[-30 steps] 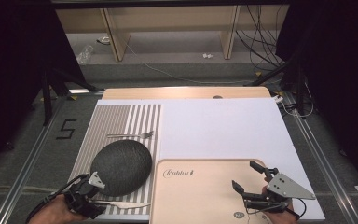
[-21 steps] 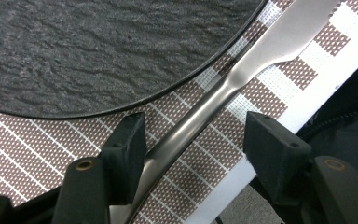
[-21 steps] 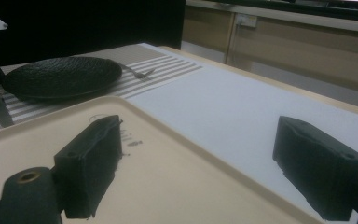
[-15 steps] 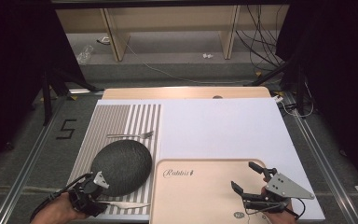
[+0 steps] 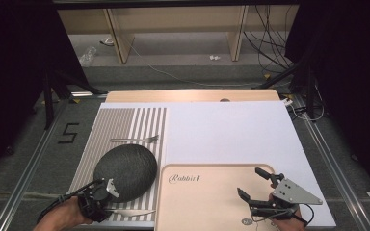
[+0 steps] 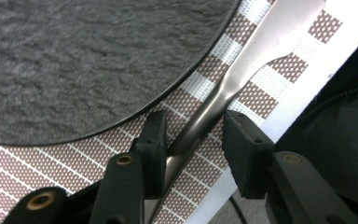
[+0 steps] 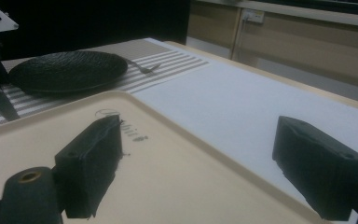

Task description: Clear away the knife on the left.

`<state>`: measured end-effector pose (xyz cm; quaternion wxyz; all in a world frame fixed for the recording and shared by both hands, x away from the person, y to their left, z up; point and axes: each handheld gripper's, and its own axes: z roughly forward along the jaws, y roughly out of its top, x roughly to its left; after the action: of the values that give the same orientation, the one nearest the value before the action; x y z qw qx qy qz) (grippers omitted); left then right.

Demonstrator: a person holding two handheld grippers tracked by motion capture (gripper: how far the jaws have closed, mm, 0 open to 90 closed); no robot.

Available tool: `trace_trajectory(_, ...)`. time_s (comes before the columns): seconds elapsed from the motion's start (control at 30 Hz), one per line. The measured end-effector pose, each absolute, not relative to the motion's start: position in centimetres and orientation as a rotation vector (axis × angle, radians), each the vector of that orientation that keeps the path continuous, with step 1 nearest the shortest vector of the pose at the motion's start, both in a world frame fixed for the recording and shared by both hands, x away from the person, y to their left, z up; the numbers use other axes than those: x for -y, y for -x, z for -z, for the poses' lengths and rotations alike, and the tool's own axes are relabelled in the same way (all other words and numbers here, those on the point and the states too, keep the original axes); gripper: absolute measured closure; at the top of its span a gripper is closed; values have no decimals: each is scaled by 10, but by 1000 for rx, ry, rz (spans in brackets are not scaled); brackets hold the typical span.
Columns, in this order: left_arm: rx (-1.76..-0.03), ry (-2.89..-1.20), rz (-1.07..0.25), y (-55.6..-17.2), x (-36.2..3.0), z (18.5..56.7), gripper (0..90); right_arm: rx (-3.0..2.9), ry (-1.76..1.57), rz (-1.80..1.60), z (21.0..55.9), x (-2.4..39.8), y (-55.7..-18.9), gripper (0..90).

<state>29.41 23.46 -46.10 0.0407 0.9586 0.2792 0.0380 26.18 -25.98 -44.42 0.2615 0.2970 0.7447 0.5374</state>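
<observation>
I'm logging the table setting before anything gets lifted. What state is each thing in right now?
Knife: flat on the striped placemat, handle between the left gripper jaws.
Left gripper: jaws just been closing, right pad not yet touching.
Right gripper: open over the tray, nothing between its jaws.
Plate: upright, bare.
Fork: flat beyond the plate.

Light falls from above onto the worktop (image 5: pixel 231 125), bright on its white sheet, while the room at both sides sinks into near black. Shadows under things are soft and short. The high view is slightly grainy but evenly sharp, with mild bending of straight lines near the edges. In the left gripper view the knife (image 6: pixel 223 88) shows a bright sheen and the white strip at upper right is blown out; the near jaws are soft. The right gripper view is dim, its near jaws blurred, the far plate (image 7: pixel 67 70) dark.
</observation>
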Motion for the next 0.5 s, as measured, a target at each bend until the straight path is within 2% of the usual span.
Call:
trace_trajectory(0.17,-808,-2953,-85,-294,-233,461,692,-2019,-803,-1454,444,259,-262,167)
trace_trajectory(0.5,-738,-2973,-78,-291,-232,461,761,-2025,-798,-1450,445,259,-262,171)
